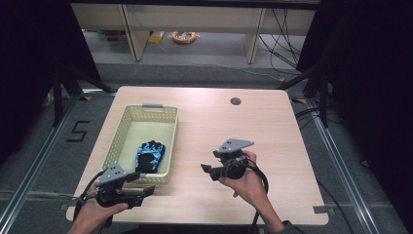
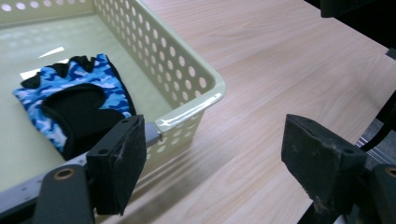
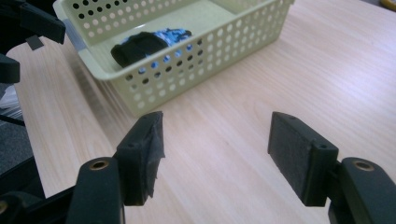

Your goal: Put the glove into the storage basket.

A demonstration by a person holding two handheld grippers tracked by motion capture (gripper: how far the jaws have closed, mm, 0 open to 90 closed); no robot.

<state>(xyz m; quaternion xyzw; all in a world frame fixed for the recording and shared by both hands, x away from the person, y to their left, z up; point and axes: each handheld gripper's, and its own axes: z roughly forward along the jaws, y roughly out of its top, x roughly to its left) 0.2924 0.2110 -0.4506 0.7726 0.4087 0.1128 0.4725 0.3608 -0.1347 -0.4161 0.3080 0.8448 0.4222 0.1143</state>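
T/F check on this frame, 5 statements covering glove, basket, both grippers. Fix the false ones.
1. The glove lies inside the basket. True.
2. The left gripper is clamped on the glove. False: its jaws stand open and hold nothing, near the basket's corner.
3. The right gripper is open over bare table. True.
4. The basket sits on the right half of the table. False: it sits on the left half.
5. The glove is plain red. False: it is blue camouflage with black.
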